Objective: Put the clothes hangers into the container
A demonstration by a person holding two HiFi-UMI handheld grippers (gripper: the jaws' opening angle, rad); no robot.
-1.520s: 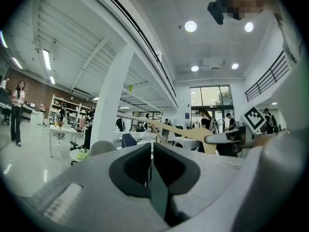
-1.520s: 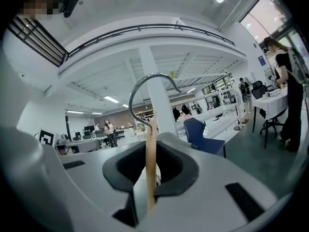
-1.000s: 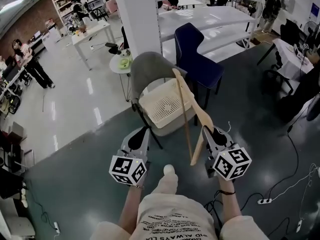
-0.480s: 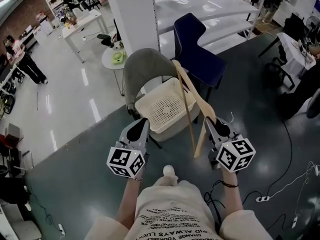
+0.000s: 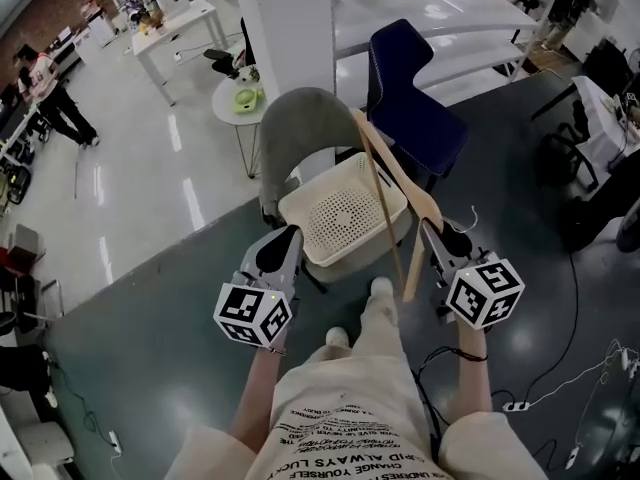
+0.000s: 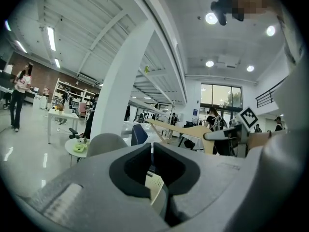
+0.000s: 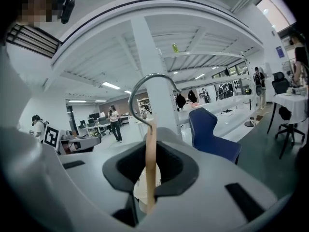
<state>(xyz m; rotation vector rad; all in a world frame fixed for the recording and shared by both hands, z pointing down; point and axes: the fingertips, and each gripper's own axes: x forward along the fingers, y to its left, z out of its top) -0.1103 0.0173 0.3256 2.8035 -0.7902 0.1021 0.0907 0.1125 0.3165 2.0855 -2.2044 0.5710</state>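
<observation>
A wooden clothes hanger [image 5: 392, 193] with a metal hook [image 7: 148, 81] stands nearly upright in my right gripper [image 5: 431, 232], which is shut on its wood near the hook. The hanger's far arm leans over the right edge of the cream perforated basket [image 5: 301, 201]. That basket rests on the seat of a grey chair [image 5: 300, 126]. In the right gripper view the wood [image 7: 150, 149] runs straight up between the jaws of the right gripper [image 7: 150, 170]. My left gripper [image 5: 284, 238] hangs just left of the basket, shut and holding nothing. The left gripper view shows the hanger [image 6: 181, 129] off to the right.
A dark blue chair [image 5: 412, 88] stands behind the grey one, beside a white pillar [image 5: 290, 18]. A small round white table [image 5: 240, 104] with a green item is at the back left. Cables [image 5: 560, 378] lie on the floor at right. The person's foot [image 5: 381, 289] is close to the chair.
The person has stepped forward, one foot now near the chair. Both grippers came a little closer to the basket. The hanger stays gripped in the right gripper.
</observation>
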